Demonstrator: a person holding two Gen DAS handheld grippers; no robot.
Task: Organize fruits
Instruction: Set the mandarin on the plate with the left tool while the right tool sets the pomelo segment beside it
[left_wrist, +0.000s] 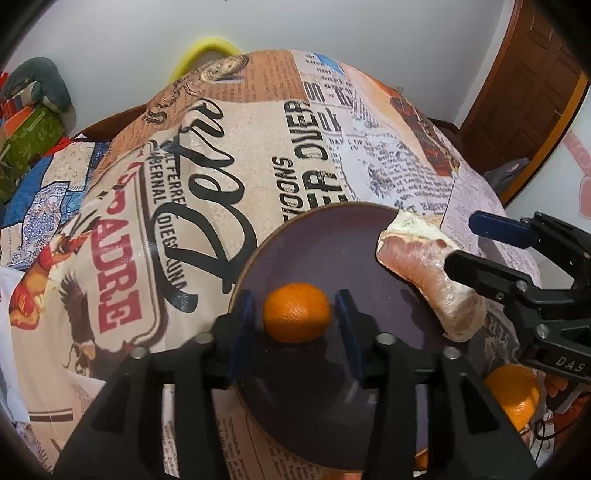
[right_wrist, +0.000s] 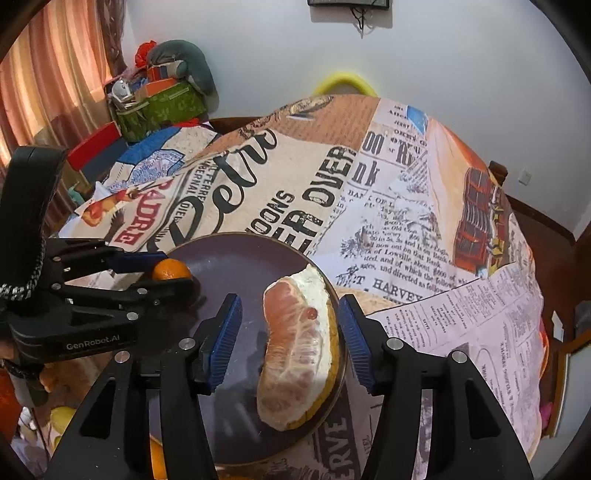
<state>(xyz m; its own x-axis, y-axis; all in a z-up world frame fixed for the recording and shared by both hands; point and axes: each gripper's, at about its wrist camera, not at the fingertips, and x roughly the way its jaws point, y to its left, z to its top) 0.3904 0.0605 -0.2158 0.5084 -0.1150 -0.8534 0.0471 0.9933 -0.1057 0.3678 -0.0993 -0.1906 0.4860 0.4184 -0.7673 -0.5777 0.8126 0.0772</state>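
Orange mandarin (left_wrist: 296, 312), dark purple plate (left_wrist: 317, 236)

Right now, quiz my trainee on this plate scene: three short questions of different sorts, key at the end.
1. True or false: the small orange lies on the dark plate.
2. Which fruit sits between the fingers of the right gripper? A) banana B) peeled pomelo wedge C) apple
3. Fill in: the pads of the left gripper stand ____ of the small orange, not pressing it.

Key: 1 true; 2 B; 3 clear
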